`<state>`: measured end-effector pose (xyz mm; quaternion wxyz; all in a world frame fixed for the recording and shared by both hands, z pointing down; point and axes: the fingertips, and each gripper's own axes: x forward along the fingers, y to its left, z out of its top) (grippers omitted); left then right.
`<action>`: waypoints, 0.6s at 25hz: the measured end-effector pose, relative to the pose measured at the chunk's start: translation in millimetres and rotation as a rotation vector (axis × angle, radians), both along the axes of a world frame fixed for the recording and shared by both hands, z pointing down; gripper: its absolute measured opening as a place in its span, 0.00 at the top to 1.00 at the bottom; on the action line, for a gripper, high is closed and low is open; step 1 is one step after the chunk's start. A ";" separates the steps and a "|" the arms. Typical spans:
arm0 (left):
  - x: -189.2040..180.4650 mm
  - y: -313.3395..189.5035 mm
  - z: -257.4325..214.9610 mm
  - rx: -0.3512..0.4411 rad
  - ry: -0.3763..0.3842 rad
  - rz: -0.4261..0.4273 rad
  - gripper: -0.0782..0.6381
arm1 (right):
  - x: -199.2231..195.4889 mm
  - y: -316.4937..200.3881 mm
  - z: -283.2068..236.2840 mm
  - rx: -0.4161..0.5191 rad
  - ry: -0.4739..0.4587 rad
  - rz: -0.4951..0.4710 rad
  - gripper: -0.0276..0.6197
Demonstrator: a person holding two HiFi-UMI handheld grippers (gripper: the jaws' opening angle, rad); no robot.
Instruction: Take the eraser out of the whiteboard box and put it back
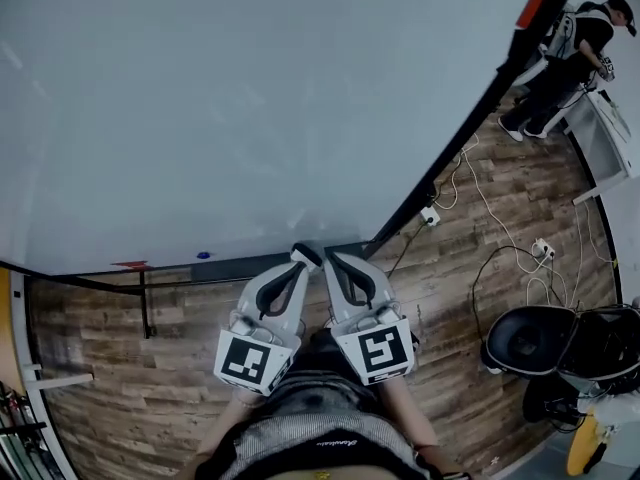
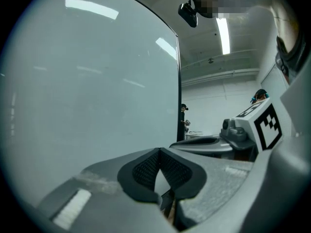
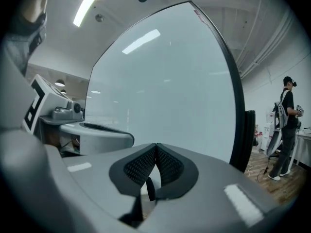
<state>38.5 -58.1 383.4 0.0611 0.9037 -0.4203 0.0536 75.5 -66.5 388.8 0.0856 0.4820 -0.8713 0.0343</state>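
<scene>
whiteboard (image 1: 250, 98): smooth, glossy, black-edged.

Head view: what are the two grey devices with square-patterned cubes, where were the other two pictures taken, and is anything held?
No robot here: a person holds a two-jaw gripper in each hand. The head view looks steeply down from the person's head; the left gripper and right gripper point side by side at the lower edge of a large whiteboard. The patterned cubes are part of the grippers. The other two pictures come from cameras riding on each gripper, looking along its jaws. Both pairs of jaws are shut, holding nothing. On the ledge under the board sit a small red item and a small blue item; I cannot make out an eraser.
</scene>
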 end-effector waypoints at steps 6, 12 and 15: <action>-21.0 -7.9 9.3 -0.001 0.028 -0.086 0.89 | -13.8 -10.5 1.8 0.005 -0.013 -0.070 0.95; -34.6 -15.9 11.4 -0.009 0.034 -0.107 0.89 | -21.9 -14.3 4.8 -0.002 -0.013 -0.077 0.95; -39.5 -24.0 6.8 -0.003 0.033 -0.090 0.89 | -25.5 -21.5 3.1 -0.003 -0.009 -0.059 0.95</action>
